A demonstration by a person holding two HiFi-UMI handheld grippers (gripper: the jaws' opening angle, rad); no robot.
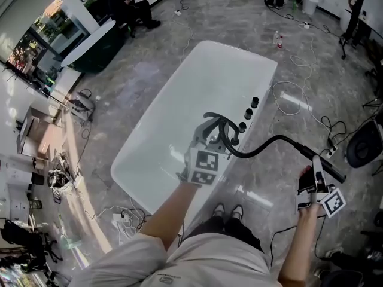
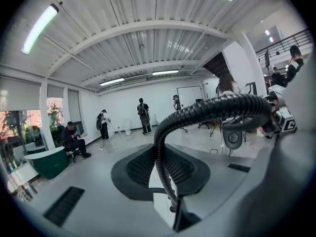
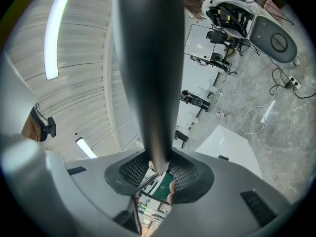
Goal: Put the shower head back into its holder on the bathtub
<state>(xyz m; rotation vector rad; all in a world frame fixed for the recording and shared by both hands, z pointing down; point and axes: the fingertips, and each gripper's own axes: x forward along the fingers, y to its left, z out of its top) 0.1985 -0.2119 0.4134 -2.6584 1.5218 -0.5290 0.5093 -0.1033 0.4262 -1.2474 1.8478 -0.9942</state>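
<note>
The white bathtub (image 1: 263, 64) lies ahead of me, with a row of black knobs (image 1: 248, 113) on its right rim. My left gripper (image 1: 215, 137) hovers over that rim and is shut on the black ribbed hose (image 1: 263, 148). In the left gripper view the hose (image 2: 207, 110) rises from between the pads of the left gripper (image 2: 165, 169) and curves right. My right gripper (image 1: 315, 175), off the tub's right side, is shut on the dark shower head (image 1: 308, 152). Its smooth handle (image 3: 148, 73) stands up out of the right gripper (image 3: 160, 169). I cannot make out the holder.
White and black cables (image 1: 293, 94) loop over the grey floor right of the tub. A black round chair base (image 1: 365, 145) stands at the far right. A dark green tub (image 1: 96, 52) and a seated person (image 1: 128, 5) are at the back left. My shoes (image 1: 227, 211) are by the tub's near corner.
</note>
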